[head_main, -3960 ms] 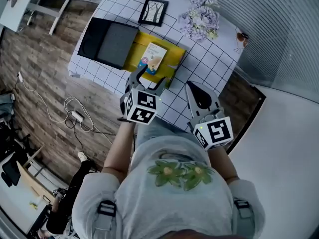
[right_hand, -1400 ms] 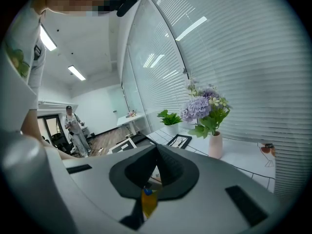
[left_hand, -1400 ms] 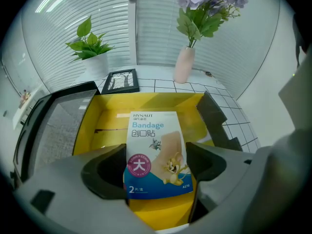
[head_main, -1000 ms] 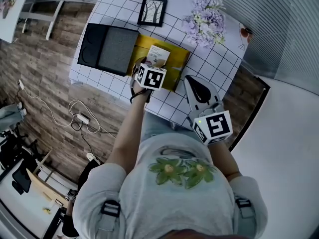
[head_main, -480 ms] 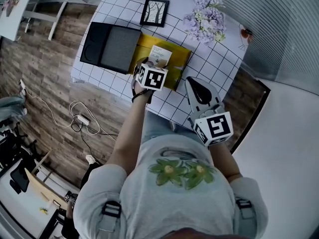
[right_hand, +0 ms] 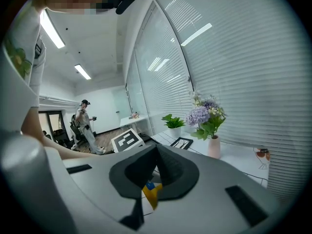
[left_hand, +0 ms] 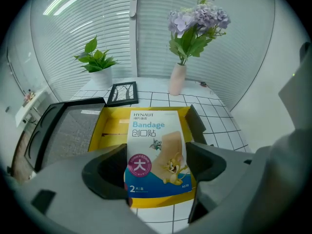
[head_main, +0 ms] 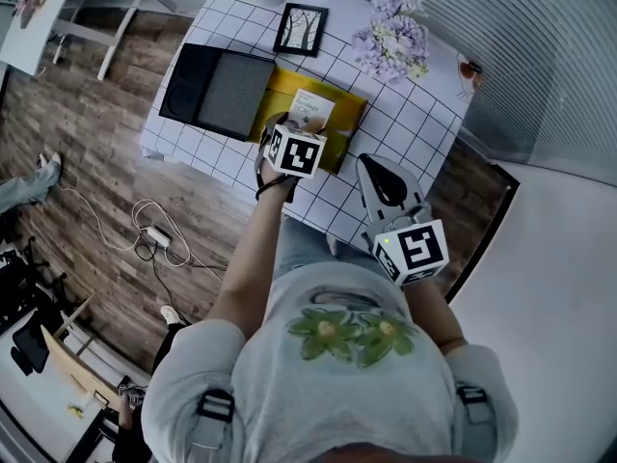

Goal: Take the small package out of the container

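The left tongs are gripping the small package, one jaw pressing on each long edge of it, closed only as far as the package's width allows. The package, a flat white and blue bandage pack with cartoon figures, is standing between the jaws with its lower half inside them. Its upper half is reaching out over the open yellow container. In the head view the left tongs are hovering at the near edge of the container, and the package is showing just beyond them.

The right tongs are sitting with their jaws closed tip to tip, holding nothing. They are hanging over the near edge of the counter, well to the right of the container.

One package and one yellow container are showing. Also lying on the gridded counter are one black tray with a grey pad, touching the container's left side. One framed picture, one vase of purple flowers and one potted green plant are standing behind them
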